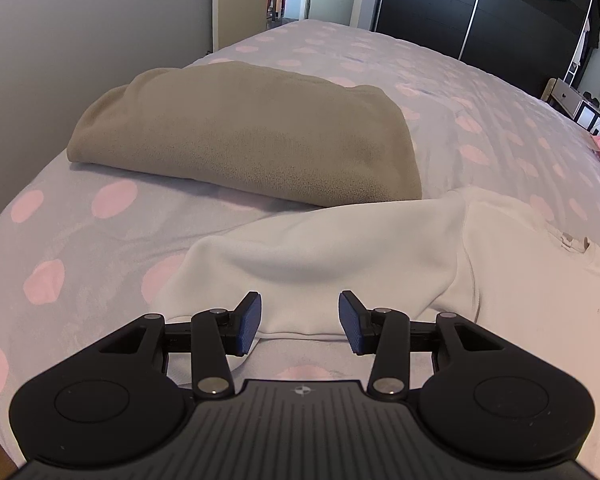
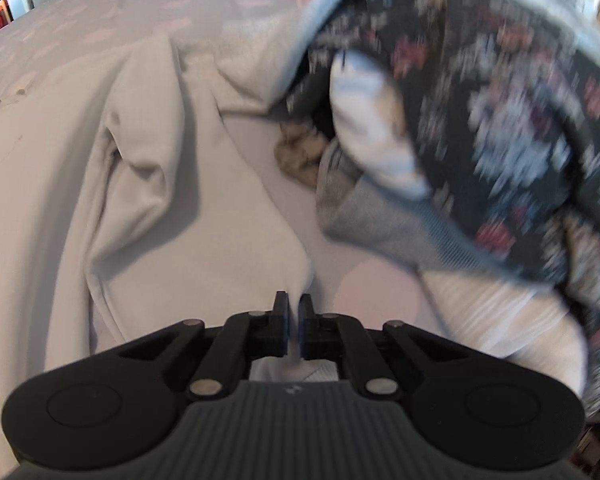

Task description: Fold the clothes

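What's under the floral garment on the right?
Under the floral garment show a grey garment, something striped white, and a tan clump on the bedspread. Anything deeper in the pile is covered.

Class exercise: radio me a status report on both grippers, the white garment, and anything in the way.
Left gripper open over white garment. Right gripper shut on its edge. Clothes pile close right; tan fold beyond.

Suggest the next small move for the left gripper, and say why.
Probably close the left gripper on the white garment edge between its open fingers: the right gripper is already shut on that garment's fabric, so both ends could then be lifted for a fold.
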Action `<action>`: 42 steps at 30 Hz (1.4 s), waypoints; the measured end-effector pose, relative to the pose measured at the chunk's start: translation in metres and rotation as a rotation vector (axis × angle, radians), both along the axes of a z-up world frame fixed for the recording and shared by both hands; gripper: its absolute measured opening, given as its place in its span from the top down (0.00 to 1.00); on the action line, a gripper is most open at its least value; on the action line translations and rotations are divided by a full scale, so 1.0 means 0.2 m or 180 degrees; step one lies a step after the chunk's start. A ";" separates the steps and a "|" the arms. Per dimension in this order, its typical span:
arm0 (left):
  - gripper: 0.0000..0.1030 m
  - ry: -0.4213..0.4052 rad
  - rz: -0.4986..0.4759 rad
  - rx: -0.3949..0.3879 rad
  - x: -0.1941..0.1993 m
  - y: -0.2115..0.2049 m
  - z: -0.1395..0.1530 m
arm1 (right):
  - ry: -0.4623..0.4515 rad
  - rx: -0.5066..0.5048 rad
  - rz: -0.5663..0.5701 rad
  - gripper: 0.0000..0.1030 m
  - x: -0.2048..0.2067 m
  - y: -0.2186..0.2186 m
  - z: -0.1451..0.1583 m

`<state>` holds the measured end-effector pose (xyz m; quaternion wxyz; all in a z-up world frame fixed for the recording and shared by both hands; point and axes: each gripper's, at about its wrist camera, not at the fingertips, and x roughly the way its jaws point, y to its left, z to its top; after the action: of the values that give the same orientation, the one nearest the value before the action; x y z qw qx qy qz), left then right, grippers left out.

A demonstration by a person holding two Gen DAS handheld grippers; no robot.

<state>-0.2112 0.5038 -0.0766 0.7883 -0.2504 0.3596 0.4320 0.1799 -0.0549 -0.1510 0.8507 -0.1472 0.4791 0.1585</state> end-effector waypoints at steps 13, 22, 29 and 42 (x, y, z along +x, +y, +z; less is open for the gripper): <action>0.60 0.0037 -0.0034 -0.0077 0.01 0.00 -0.01 | -0.0815 -0.0643 0.0194 0.95 0.26 0.03 0.79; 0.61 0.0027 0.0003 -0.0095 0.01 0.00 -0.01 | -0.0910 -0.1151 -0.0213 0.95 0.71 -0.05 0.93; 0.60 0.0113 -0.0039 -0.0123 0.02 -0.01 -0.02 | -0.0973 -0.1361 -0.0302 0.93 0.86 -0.06 0.74; 0.59 0.0230 -0.0414 -0.0089 0.10 -0.08 -0.03 | -0.1091 -0.0627 -0.0121 0.32 0.62 -0.10 1.06</action>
<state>-0.1905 0.4868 -0.0817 0.7976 -0.2217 0.4093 0.3835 0.3047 -0.0753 0.0603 0.9041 -0.2455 0.3432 0.0674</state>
